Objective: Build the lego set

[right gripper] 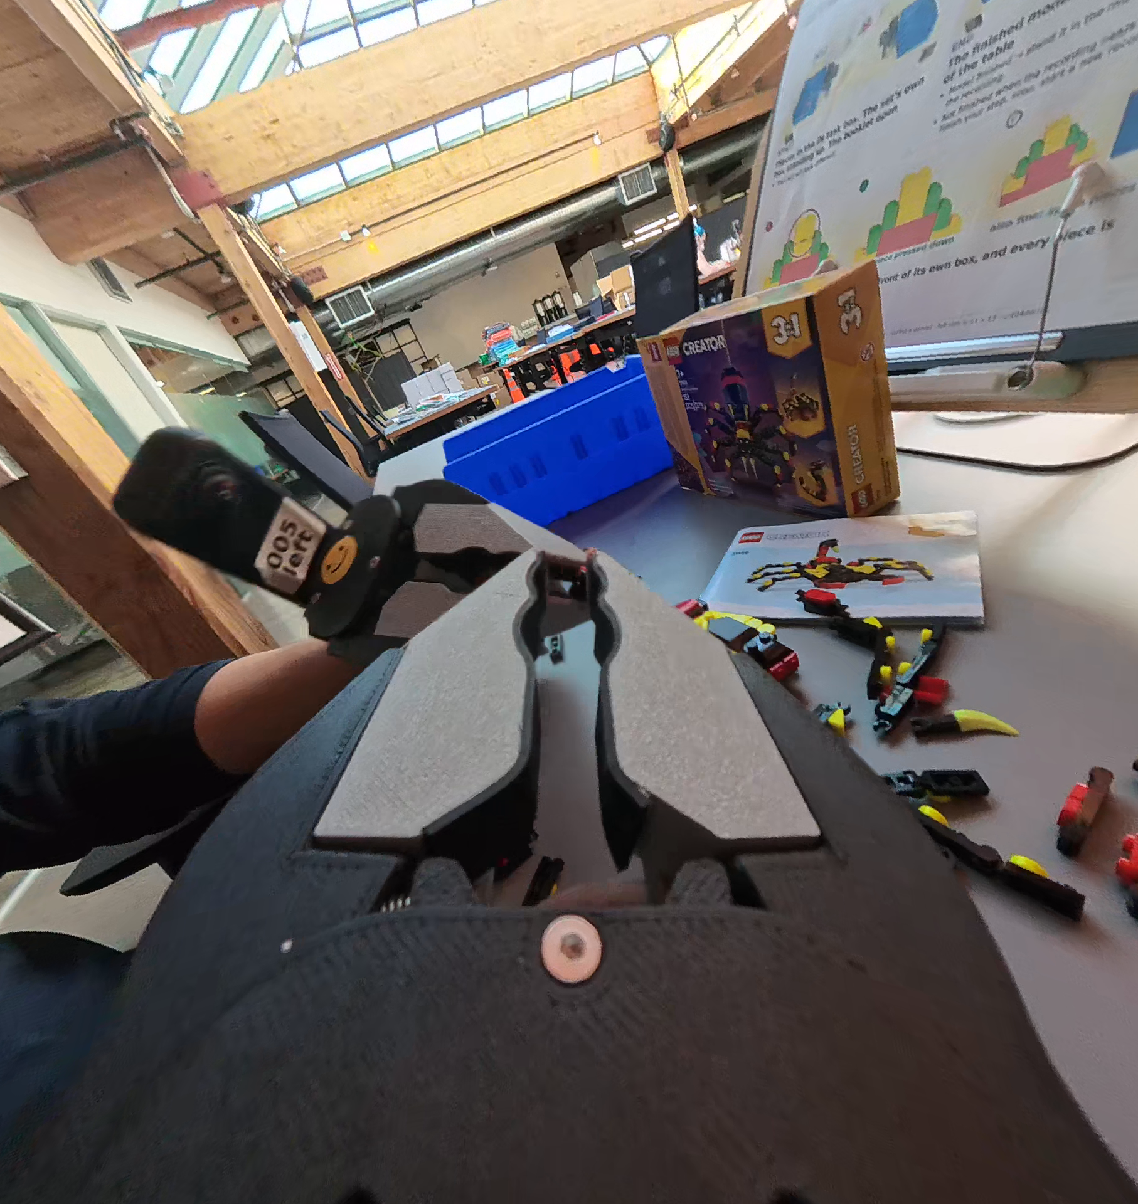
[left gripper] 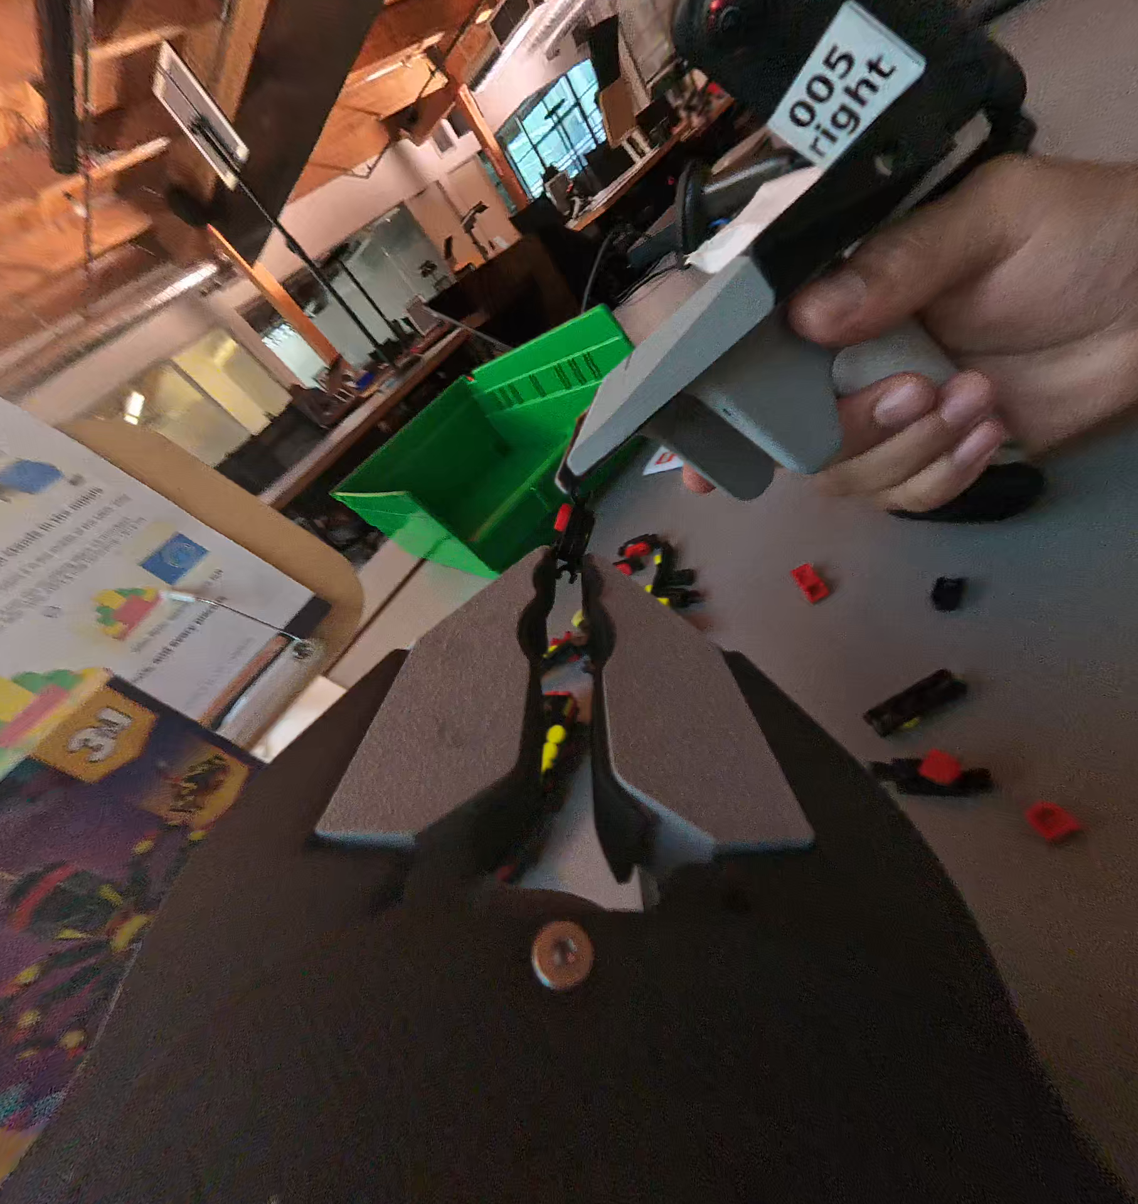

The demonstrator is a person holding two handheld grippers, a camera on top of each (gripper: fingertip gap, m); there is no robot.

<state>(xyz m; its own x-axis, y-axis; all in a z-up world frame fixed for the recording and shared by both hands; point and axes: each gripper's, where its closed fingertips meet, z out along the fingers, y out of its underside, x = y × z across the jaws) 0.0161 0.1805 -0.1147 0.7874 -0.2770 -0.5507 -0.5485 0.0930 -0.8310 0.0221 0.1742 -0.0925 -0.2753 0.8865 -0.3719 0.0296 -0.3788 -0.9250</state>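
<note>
Both tools meet above a grey desk [right gripper: 716, 541] strewn with small building-toy pieces. The left tool [left gripper: 568, 565] has its fingers drawn almost together on the lower end of a small black toy assembly [left gripper: 574, 534] that carries a red stud on one side. The right tool [right gripper: 565, 568] has its tips nearly together on the same small assembly, seen there as a dark piece with red edges, coming in from the opposite end. Whether every pad presses flat against the assembly is hard to tell through the blur.

A hand [left gripper: 1009, 313] grips the right tool's grey handle, and that tool's body bears a white label with printed characters. The left tool bears a similar white label and a round yellow sticker.

Behind the left tool's tips lies a green bin [left gripper: 462, 456] tipped on its side. Loose black, red and yellow pieces [left gripper: 664, 573] lie scattered to the right of it on the desk.

In the right wrist view a blue bin [right gripper: 553, 443] stands at the back, beside an upright toy box [right gripper: 781, 404] in purple and yellow, printed with a brand logo and a spider picture. An instruction booklet [right gripper: 879, 567] lies flat in front of the box, and a printed instruction sheet [right gripper: 944, 163] with coloured diagrams stands behind.
</note>
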